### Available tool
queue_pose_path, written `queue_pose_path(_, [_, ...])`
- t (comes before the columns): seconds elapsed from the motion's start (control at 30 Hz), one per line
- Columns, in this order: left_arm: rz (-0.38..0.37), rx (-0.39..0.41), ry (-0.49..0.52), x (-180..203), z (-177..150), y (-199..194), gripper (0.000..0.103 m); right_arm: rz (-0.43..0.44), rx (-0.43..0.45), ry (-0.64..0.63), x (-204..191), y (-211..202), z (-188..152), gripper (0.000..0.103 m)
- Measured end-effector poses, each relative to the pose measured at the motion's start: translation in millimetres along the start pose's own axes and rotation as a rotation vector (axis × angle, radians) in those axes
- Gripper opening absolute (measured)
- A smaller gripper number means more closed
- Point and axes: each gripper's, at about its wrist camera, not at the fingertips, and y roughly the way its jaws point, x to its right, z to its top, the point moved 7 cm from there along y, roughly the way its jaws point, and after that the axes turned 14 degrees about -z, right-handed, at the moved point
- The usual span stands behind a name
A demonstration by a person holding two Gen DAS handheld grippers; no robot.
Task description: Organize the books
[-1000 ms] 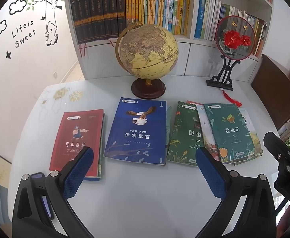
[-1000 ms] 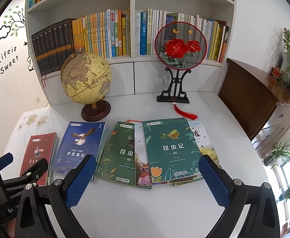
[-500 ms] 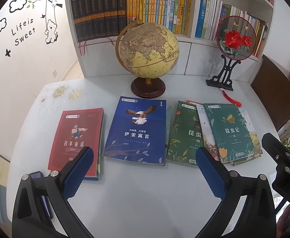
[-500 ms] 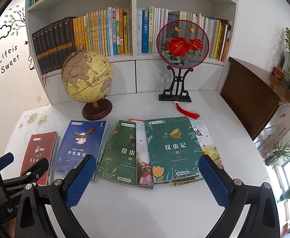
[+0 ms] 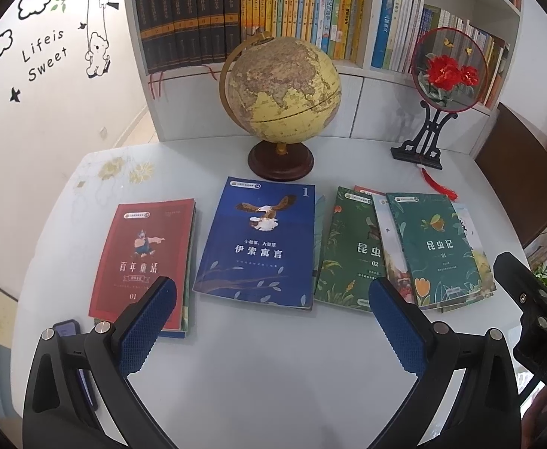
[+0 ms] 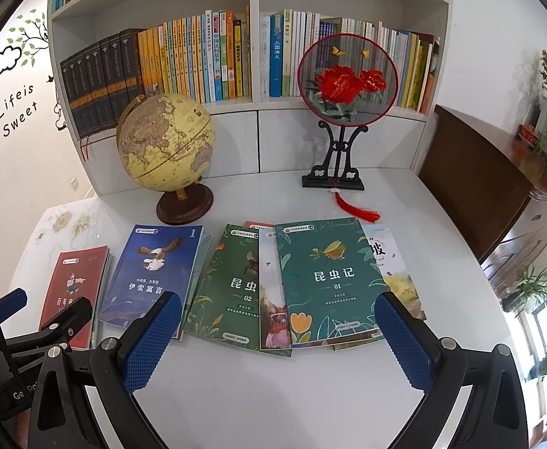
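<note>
Both grippers, left [image 5: 273,321] and right [image 6: 279,336], hovering wide open, gripping nothing. Books lying along table [image 5: 273,374] front edge: red [image 5: 142,258], blue [image 5: 258,243], green ones [image 6: 326,280] overlapping messily. Judging: sorting not started, all stacking remaining.

The right gripper [image 6: 273,336] edges forward toward the green book [image 6: 326,280] — books loom slightly larger; the left gripper [image 5: 273,329] barely drifts.

Globe [image 5: 283,89] and embroidered fan [image 5: 448,71] stand on white table [image 5: 266,366].
</note>
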Motion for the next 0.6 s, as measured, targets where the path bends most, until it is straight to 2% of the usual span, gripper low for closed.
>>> queue_pose_path(0.27, [0.006,-0.001,-0.006,0,0,0,0.102,0.001,-0.003,-0.003,1,1,0,0.103])
queue_pose_path(0.33, [-0.013,-0.021,-0.016,-1,-3,4,0.102,0.000,-0.008,-0.004,1,3,-1,0.103])
queue_pose_path(0.47, [-0.084,-0.125,-0.029,4,-27,18,0.102,-0.021,-0.016,-0.022,5,6,-4,0.103])
queue_pose_path(0.6, [-0.197,-0.255,-0.099,17,-73,30,0.102,-0.059,-0.043,-0.023,23,15,-13,0.103])
